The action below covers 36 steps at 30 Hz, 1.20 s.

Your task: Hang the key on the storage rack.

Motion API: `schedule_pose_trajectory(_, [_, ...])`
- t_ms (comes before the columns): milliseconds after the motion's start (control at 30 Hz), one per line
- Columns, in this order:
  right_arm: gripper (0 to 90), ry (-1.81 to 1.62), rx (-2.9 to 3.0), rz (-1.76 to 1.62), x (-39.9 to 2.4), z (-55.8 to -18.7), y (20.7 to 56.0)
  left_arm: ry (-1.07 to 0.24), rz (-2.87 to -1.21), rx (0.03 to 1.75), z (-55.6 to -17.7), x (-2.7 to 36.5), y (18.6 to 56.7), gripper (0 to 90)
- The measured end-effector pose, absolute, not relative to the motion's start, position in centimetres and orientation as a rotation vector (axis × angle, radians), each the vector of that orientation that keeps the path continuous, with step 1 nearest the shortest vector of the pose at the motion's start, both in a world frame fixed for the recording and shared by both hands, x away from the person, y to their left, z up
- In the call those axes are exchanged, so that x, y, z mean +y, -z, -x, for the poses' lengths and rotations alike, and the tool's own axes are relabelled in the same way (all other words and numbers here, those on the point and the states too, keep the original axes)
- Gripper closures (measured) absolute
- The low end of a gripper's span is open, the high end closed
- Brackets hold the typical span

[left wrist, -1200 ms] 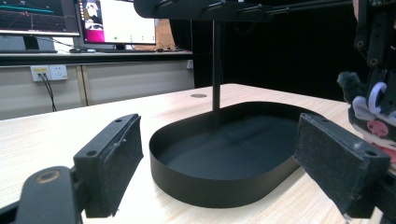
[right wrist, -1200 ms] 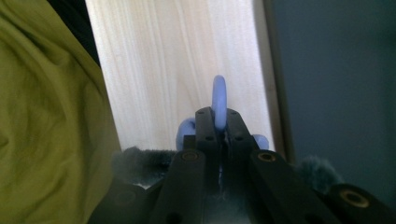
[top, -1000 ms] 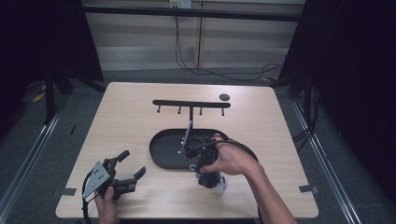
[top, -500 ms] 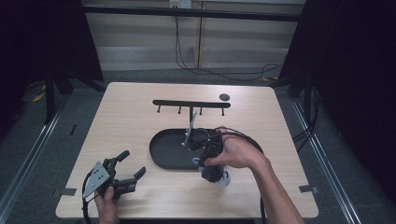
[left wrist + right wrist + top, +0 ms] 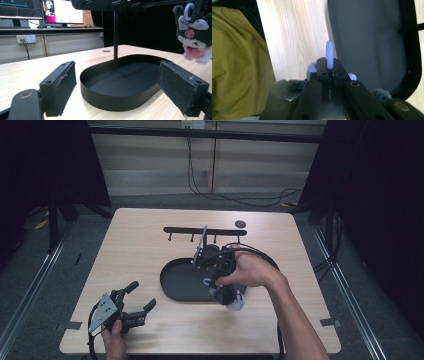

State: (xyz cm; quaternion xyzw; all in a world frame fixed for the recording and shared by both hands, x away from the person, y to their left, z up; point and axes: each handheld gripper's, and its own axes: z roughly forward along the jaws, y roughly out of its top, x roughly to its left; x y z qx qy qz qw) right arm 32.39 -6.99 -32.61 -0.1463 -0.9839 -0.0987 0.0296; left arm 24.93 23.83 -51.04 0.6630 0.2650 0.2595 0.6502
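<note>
The wooden table (image 5: 150, 250) filled the middle of the high view. On it, just right of centre, lay a black oval tray (image 5: 182, 285), with a black hook stand (image 5: 115, 30) rising from its far side. At the tray's lower right edge the right gripper (image 5: 220, 272) pointed down, its jaws clamped together on the lilac loop (image 5: 329, 55) of a grey plush toy (image 5: 193, 32), which hung clear of the table at the upper right of the left gripper view. At the high view's lower left, the left gripper (image 5: 137, 301) sat low with jaws wide apart, holding nothing.
</note>
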Motion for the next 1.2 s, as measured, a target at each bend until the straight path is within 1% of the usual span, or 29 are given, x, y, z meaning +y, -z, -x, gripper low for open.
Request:
schedule_pose_trajectory(833, [87.2,0.338,-3.002,0.500,-6.8,-37.3,30.7,-0.589,-1.506,0.602,-24.9,23.8,51.0,15.2])
schedule_pose_trajectory(1200, [87.2,0.216,-3.000,0.554,-7.8,-40.1,30.2,-0.585,-1.508,0.605,-24.9,23.8,51.0,15.2])
